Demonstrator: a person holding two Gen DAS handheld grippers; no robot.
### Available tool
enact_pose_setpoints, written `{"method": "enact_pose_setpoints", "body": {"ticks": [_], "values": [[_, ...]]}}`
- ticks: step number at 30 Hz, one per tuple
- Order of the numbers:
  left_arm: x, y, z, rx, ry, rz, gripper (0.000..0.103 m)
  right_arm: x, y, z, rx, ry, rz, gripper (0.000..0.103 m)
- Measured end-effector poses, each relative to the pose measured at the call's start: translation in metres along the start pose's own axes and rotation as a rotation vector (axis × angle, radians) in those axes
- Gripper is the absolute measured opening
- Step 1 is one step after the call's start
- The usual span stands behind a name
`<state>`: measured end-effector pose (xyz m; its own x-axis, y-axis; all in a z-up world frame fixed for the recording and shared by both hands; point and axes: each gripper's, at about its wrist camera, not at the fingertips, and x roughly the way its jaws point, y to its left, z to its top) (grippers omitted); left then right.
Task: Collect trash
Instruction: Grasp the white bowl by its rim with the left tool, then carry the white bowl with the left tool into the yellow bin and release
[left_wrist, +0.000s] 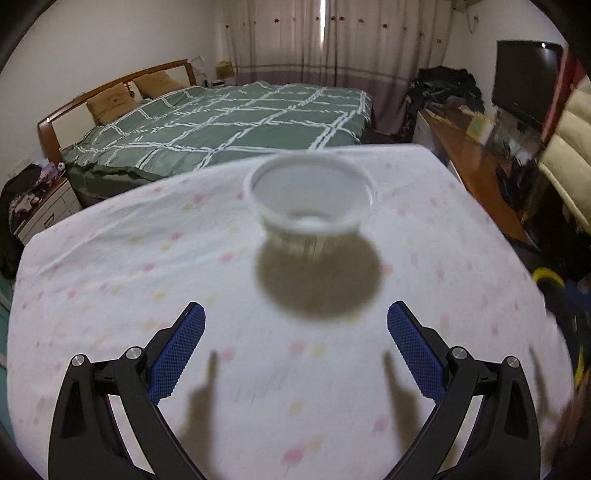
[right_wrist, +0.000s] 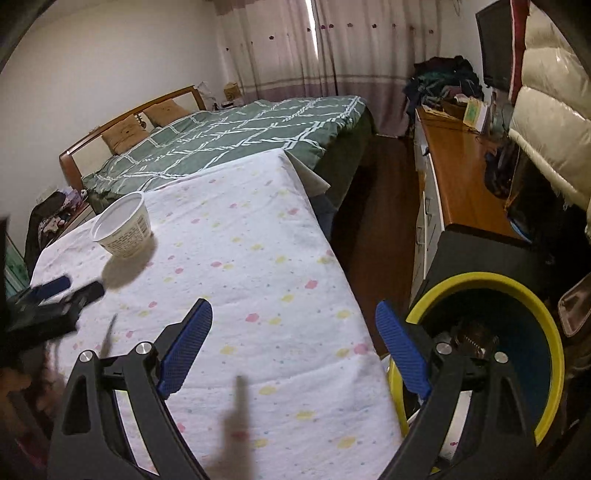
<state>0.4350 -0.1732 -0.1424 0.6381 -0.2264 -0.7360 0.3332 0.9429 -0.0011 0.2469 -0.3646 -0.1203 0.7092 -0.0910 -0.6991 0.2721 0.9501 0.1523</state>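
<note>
Left wrist view: left claw (left_wrist: 295, 314) w/ blue pads spread apart, nothing between them, aimed straight at the plastic cup (left_wrist: 312, 201). Cup stands upright, empty as far as I can tell, toward the far edge of the worktop (left_wrist: 110, 280), which is covered by a dotted white cloth. Claw is short of it, not touching.

Right wrist view: right claw (right_wrist: 293, 315) also wide apart and empty, hanging over the worktop's right edge beside the yellow-rimmed bin (right_wrist: 524, 295) on the floor. Some trash seems to lie in the bin already; can't tell what.

Risks, imo: cup is light and thin-walled, so a pad clipping the rim on approach could tip it or shove it off the far edge. Squeezing too hard may crush it or pop it out. Loose cloth could drag and wrinkle under a low pad, shifting the cup.
</note>
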Motion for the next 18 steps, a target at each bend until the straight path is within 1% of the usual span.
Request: {"method": "enact_pose_setpoints", "body": {"ticks": [3, 5, 6, 8, 13, 15, 17, 18], "values": [[0.019, -0.009, 0.021, 0.012, -0.002, 0.015, 0.097, 0.002, -0.002, 0.000, 0.010, 0.007, 0.004, 0.086], [0.030, -0.013, 0.029, 0.013, 0.017, 0.022, 0.097, 0.003, -0.003, 0.001, 0.019, 0.014, 0.007, 0.086], [0.038, -0.013, 0.033, -0.006, 0.038, 0.016, 0.097, 0.003, -0.005, 0.001, 0.025, 0.017, 0.010, 0.086], [0.046, -0.012, 0.038, -0.036, 0.051, 0.017, 0.097, 0.004, -0.007, 0.002, 0.033, 0.019, 0.014, 0.086], [0.055, -0.009, 0.048, -0.065, 0.038, 0.027, 0.097, 0.006, -0.005, 0.002, 0.027, 0.027, 0.016, 0.086], [0.057, -0.007, 0.050, -0.076, 0.037, 0.033, 0.095, 0.006, -0.005, 0.002, 0.027, 0.027, 0.016, 0.086], [0.059, -0.005, 0.049, -0.085, 0.044, 0.035, 0.086, 0.006, -0.005, 0.002, 0.029, 0.027, 0.016, 0.086], [0.060, -0.002, 0.049, -0.096, 0.049, 0.032, 0.083, 0.006, -0.005, 0.002, 0.032, 0.027, 0.016, 0.086]]}}
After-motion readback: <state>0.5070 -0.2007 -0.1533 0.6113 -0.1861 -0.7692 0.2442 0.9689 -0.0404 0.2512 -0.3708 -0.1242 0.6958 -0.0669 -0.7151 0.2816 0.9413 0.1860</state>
